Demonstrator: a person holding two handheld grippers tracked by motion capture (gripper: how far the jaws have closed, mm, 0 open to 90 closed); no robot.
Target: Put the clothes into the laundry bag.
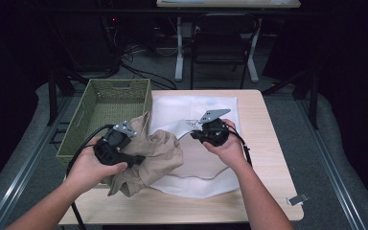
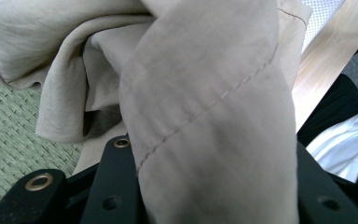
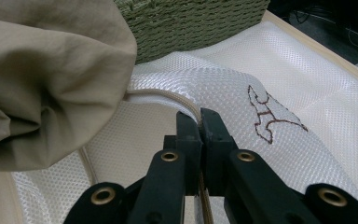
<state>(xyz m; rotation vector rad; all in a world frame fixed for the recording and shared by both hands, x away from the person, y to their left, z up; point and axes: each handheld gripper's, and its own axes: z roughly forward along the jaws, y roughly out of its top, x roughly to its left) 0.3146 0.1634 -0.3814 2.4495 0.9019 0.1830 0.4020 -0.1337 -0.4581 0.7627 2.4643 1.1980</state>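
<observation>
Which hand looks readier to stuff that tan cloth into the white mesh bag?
Left, probably: its gripper already clamps the tan cloth. The right gripper pinches the mesh bag's edge, holding it up.

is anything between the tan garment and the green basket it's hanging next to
Nothing visible. The tan garment, clamped in the left gripper, already drapes against the green basket wall. The right gripper pinches the white mesh bag off to the side.

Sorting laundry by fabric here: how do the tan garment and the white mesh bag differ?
The tan garment is plain, smooth woven cloth; the white mesh bag is dotted netting with a brown stitched mark. The tan garment is bunched and draped over the left gripper; the white mesh bag lies mostly spread on the table, its edge pinched by the right gripper. Both are soft fabric.
</observation>
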